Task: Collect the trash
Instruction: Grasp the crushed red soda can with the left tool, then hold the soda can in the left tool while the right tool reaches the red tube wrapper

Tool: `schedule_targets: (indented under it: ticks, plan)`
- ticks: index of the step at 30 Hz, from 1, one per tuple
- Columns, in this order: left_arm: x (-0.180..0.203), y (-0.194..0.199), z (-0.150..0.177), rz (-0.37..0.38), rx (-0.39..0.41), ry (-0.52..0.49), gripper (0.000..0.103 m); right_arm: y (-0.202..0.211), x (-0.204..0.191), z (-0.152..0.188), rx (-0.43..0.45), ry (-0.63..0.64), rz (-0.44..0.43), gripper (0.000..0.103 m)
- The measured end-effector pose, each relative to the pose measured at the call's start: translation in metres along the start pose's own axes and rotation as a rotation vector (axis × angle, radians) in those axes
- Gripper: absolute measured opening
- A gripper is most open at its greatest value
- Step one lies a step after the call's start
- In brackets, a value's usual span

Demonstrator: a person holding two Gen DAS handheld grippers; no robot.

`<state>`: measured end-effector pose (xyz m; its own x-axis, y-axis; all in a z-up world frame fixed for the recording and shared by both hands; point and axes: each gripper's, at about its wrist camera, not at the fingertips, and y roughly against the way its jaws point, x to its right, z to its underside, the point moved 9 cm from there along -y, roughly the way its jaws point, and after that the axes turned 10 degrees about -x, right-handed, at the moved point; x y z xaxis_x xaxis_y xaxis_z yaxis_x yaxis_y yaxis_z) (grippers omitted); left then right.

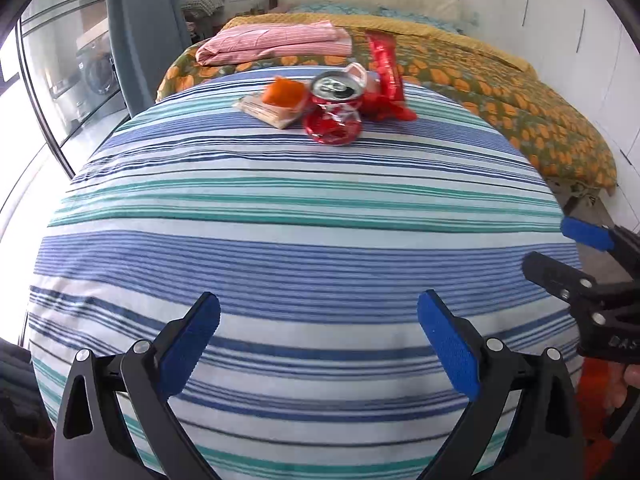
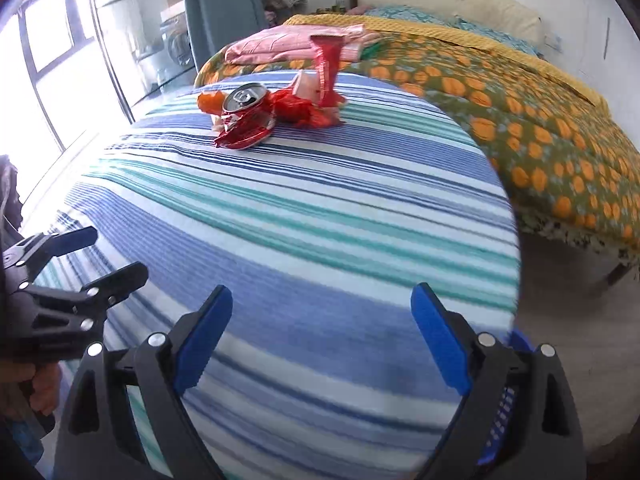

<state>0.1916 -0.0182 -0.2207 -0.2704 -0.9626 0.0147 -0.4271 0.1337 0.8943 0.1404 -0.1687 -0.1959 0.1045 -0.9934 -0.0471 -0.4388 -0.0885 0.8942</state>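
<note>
A crushed red soda can [image 1: 334, 110] [image 2: 246, 120] lies at the far end of a striped cloth surface [image 1: 280, 240] [image 2: 320, 220]. Beside it lie a crumpled orange scrap [image 1: 284, 92] [image 2: 210, 102] on a flat tan packet [image 1: 266, 110], red wrappers [image 1: 386, 84] [image 2: 316, 96] and a small white cup [image 1: 357, 73] [image 2: 306, 82]. My left gripper [image 1: 319, 346] is open and empty over the near part of the cloth, far from the trash. My right gripper [image 2: 322, 340] is open and empty too; it shows at the right edge of the left wrist view [image 1: 576, 256].
A bed with an orange-patterned cover [image 1: 500, 92] [image 2: 540, 128] lies behind and right, with folded pink cloth [image 1: 276, 42] [image 2: 288, 44]. A glass door [image 1: 68, 80] stands left. A blue basket [image 2: 500, 420] sits low by the cloth's right edge. Bare floor [image 2: 580, 320] lies right.
</note>
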Motion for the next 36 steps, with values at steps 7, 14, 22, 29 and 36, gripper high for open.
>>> schedule_targets:
  ticks: [7,14,22,29,36]
  plan:
    - [-0.02,-0.013,-0.047,0.045,0.027,-0.032,0.098,-0.038,-0.023,-0.027,-0.037,0.059,0.038,0.088]
    - [-0.001,-0.056,-0.117,0.115,0.006,-0.094,0.098,-0.051,-0.017,-0.026,-0.036,0.041,0.021,0.092]
    - [0.023,-0.097,-0.152,0.081,-0.041,-0.097,0.098,-0.051,-0.017,-0.023,-0.033,0.041,0.018,0.094]
    - [0.025,-0.108,-0.161,0.033,-0.034,-0.091,0.084,-0.05,-0.018,-0.021,-0.028,0.043,0.015,0.094]
    - [0.016,-0.086,-0.142,0.072,-0.034,-0.052,0.06,-0.049,-0.018,-0.02,-0.028,0.041,0.01,0.094]
